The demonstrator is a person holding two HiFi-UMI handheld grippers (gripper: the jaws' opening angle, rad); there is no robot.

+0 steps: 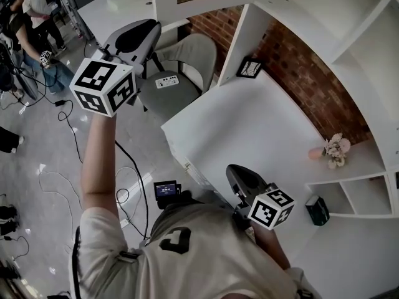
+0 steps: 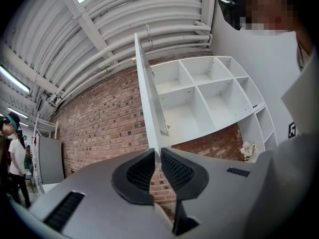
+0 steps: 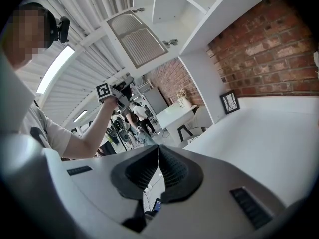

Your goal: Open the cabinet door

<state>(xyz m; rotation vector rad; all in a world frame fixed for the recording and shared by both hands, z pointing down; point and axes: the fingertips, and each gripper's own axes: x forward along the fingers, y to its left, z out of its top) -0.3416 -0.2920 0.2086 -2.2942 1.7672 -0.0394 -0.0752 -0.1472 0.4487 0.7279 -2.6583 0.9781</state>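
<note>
Pinching the thin lower edge of the cabinet door [image 2: 145,83], the left gripper [image 2: 155,159] has its jaws nearly together on it. Only its view shows the door edge-on, with white compartments [image 2: 199,96] beyond to the right. The right gripper [image 3: 158,152] is pressed together, empty. Its view alone shows the door's slatted face, far up-left.

Left claw [image 1: 151,25] high beside cabinet door [image 1: 165,2]

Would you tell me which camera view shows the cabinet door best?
The right gripper view: the cabinet door shows its whole louvred face. The left gripper view gives only its edge, pinched in the left tongs; the head view crops it.
</note>
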